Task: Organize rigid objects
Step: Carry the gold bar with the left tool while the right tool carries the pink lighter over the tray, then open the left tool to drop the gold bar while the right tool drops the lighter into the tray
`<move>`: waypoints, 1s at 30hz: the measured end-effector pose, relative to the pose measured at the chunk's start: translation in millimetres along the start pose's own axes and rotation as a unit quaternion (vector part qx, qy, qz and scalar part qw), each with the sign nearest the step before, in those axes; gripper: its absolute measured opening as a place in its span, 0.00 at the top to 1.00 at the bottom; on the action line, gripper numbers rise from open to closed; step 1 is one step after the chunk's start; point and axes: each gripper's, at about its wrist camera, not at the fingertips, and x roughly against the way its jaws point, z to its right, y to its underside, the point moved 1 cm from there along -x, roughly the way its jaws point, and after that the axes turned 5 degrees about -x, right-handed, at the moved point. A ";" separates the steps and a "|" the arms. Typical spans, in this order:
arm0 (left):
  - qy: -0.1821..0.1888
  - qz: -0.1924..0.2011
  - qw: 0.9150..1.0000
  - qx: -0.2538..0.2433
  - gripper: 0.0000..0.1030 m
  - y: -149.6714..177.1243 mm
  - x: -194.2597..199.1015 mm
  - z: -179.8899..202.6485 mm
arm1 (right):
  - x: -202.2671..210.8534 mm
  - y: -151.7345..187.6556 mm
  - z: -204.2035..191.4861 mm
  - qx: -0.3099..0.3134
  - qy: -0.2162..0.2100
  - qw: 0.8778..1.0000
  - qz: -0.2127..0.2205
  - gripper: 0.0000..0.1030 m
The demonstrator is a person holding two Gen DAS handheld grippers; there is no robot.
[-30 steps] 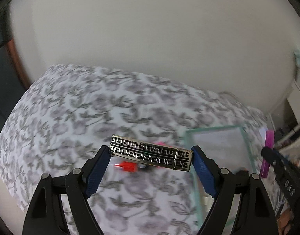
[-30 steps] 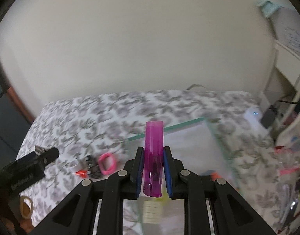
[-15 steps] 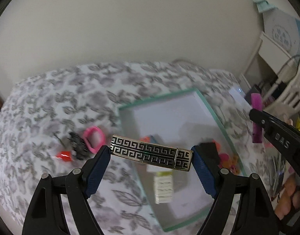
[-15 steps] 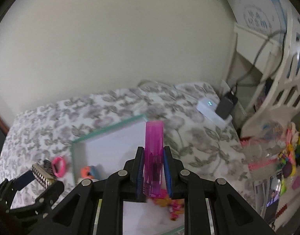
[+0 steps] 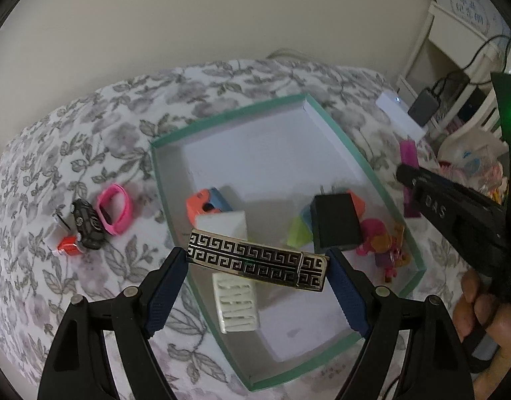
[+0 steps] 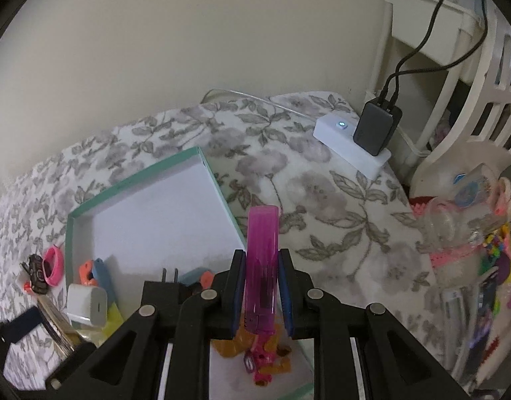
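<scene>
Floral grey-and-white bedspread [image 5: 88, 140] covered the whole bed, and on it sat the teal-rimmed box [image 5: 365, 166] with its white floor, already part filled: a black plug adapter [image 5: 335, 223], a white charger block [image 5: 223, 225], a white ribbed piece [image 5: 237, 303], some orange and blue bits and a pink-and-orange toy [image 5: 382, 250] in the near corner. So I'd say the sorting was maybe halfway.

Left out on the bedspread beside the box were a pink ring [image 5: 115, 208], a small black toy car [image 5: 87, 225] and something red touching the car.

Both hands were loaded. Left tongs [image 5: 257, 263] stood wide, clamped end to end on a gold bar with a black Greek-key pattern [image 5: 255, 260], hanging over the near part of the box. Right tongs [image 6: 262, 295] were pinched tight on a translucent magenta lighter [image 6: 262, 266], upright, over the box's right edge.

Compared with a second earlier, both views had swung in over the box and dropped closer; back then the box was just a blurry edge off to the side, and the grips looked the same.
</scene>
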 end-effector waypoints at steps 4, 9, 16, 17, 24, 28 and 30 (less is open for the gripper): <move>-0.002 -0.006 1.000 -0.015 0.18 2.0 -5.1 9.5 | -10.3 3.6 0.0 0.003 0.004 1.000 0.001 0.80; -0.004 -0.018 0.999 -0.028 0.18 5.2 -12.9 17.1 | -24.5 11.1 -1.1 0.009 -0.008 1.000 -0.015 0.80; -0.013 -0.034 0.998 -0.042 0.18 11.3 -23.6 26.0 | -31.1 19.0 -7.3 0.034 0.001 0.999 -0.022 0.81; -0.015 -0.033 0.998 -0.045 0.18 11.4 -23.8 27.3 | -30.7 19.3 -7.3 0.034 0.002 0.999 -0.022 0.81; -0.018 -0.033 0.998 -0.054 0.18 12.6 -24.0 33.3 | -30.6 20.9 -15.4 0.047 -0.021 0.998 -0.032 0.81; -0.020 -0.033 0.997 -0.059 0.18 12.1 -24.7 35.8 | -36.3 24.8 -20.3 0.062 -0.018 0.997 -0.042 0.81; -0.022 -0.034 0.997 -0.063 0.18 12.3 -24.9 37.0 | -36.3 24.8 -20.1 0.062 -0.017 0.997 -0.043 0.81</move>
